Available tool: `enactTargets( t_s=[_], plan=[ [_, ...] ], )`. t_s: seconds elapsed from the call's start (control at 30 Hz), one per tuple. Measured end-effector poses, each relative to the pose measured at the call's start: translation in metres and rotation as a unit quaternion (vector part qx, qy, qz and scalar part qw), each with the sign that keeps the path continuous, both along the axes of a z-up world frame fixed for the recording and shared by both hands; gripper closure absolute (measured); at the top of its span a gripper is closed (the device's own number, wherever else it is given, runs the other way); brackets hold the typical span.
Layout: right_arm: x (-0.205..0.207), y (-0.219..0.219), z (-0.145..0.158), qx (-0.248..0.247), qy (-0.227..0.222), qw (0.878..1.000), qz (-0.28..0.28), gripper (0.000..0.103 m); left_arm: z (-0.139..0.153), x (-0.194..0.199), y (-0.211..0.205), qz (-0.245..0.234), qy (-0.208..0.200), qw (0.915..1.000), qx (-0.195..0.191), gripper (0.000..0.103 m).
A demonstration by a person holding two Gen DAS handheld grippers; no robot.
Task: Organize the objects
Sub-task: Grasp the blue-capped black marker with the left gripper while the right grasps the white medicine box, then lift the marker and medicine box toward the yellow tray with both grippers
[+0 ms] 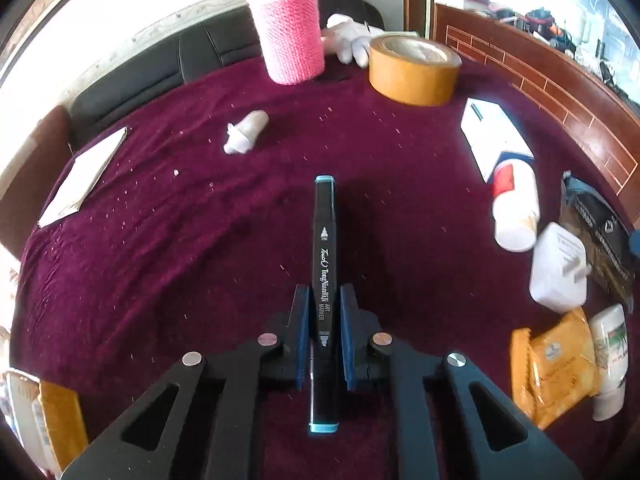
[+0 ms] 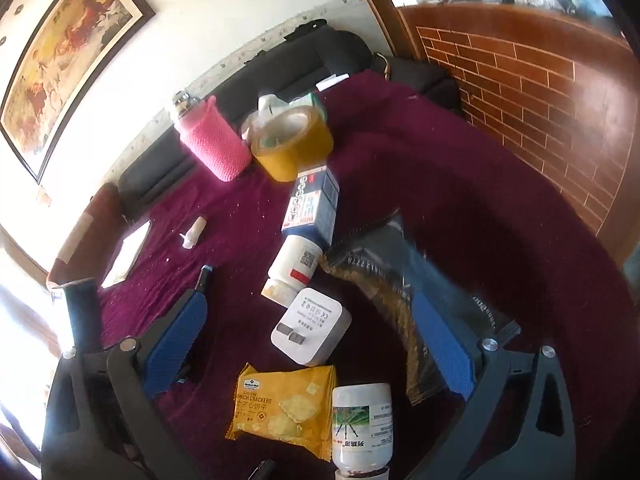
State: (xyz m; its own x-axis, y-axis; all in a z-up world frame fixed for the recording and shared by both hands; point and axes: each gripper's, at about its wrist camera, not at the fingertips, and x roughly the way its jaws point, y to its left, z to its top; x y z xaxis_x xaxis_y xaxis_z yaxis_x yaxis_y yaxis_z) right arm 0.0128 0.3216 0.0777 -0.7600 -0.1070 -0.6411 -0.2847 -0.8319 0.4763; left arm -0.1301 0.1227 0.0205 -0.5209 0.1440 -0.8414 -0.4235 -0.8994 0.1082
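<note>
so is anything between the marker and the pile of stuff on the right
Nothing visible. The left gripper is shut on the marker, and only bare cloth lies between it and the white bottle and charger.

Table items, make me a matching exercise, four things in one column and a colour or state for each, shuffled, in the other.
Things:
1. marker
2. tape roll
3. bottle sleeve
4. right gripper

States:
A. pink knit
B. jaws wide open, nothing between the pads
C. clamped in the left gripper
D. tan, lying flat

Pairs: 1-C, 2-D, 3-A, 4-B
</note>
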Motion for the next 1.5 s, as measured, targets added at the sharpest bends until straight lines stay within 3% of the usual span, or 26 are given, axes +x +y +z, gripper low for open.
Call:
enactTargets(
  t_s=[0.2, 0.33, 0.4, 0.53, 0.7, 0.87, 1.0, 1.17, 1.27, 1.33, 1.37, 1.5],
  plan=[
    [-0.001, 0.013, -0.007, -0.018, -0.001, 1.0, -0.013, 0.0, 0.027, 0.036, -0.043, 0.033, 0.005, 0.9979, 0.055, 0.092],
    [-0.003, 0.018, -0.007, -0.01, 0.0, 1.0, -0.024, 0.0, 0.039, 0.08, -0.085, 0.06, 0.025, 0.9968, 0.046, 0.091],
    [-0.004, 0.02, -0.008, -0.006, -0.001, 1.0, -0.028, 0.0, 0.032, 0.097, -0.102, 0.068, 0.015, 0.9964, 0.048, 0.092],
    [-0.001, 0.019, -0.003, 0.004, 0.012, 0.999, -0.032, 0.0, 0.004, 0.11, -0.128, 0.079, -0.047, 0.9927, 0.078, 0.092],
    [-0.012, 0.005, 0.03, 0.031, 0.004, 1.0, -0.007, 0.0, 0.001, 0.117, -0.131, 0.069, -0.039, 0.9916, 0.102, 0.092],
    [-0.084, -0.003, 0.049, 0.101, -0.085, 0.991, 0.017, 0.0, -0.002, 0.118, -0.143, 0.075, -0.04, 0.9849, 0.151, 0.091],
    [-0.149, 0.002, 0.027, 0.114, -0.171, 0.978, 0.026, 0.002, -0.004, 0.116, -0.149, 0.075, -0.045, 0.9813, 0.171, 0.091],
    [-0.191, 0.007, -0.004, 0.122, -0.238, 0.964, 0.016, 0.007, -0.004, 0.121, -0.148, 0.073, -0.036, 0.9822, 0.169, 0.091],
    [-0.208, 0.007, -0.026, 0.122, -0.284, 0.951, 0.02, 0.024, -0.005, 0.122, -0.147, 0.075, -0.032, 0.9823, 0.169, 0.091],
    [-0.209, 0.007, -0.036, 0.125, -0.3, 0.946, 0.018, 0.047, -0.005, 0.122, -0.146, 0.076, -0.027, 0.9829, 0.166, 0.09],
    [-0.21, 0.008, -0.042, 0.12, -0.305, 0.945, 0.022, 0.068, -0.005, 0.123, -0.145, 0.074, -0.023, 0.9837, 0.162, 0.09],
    [-0.196, 0.007, -0.031, 0.126, -0.27, 0.954, 0.015, 0.072, -0.004, 0.121, -0.146, 0.064, -0.028, 0.9844, 0.161, 0.091]
  ],
)
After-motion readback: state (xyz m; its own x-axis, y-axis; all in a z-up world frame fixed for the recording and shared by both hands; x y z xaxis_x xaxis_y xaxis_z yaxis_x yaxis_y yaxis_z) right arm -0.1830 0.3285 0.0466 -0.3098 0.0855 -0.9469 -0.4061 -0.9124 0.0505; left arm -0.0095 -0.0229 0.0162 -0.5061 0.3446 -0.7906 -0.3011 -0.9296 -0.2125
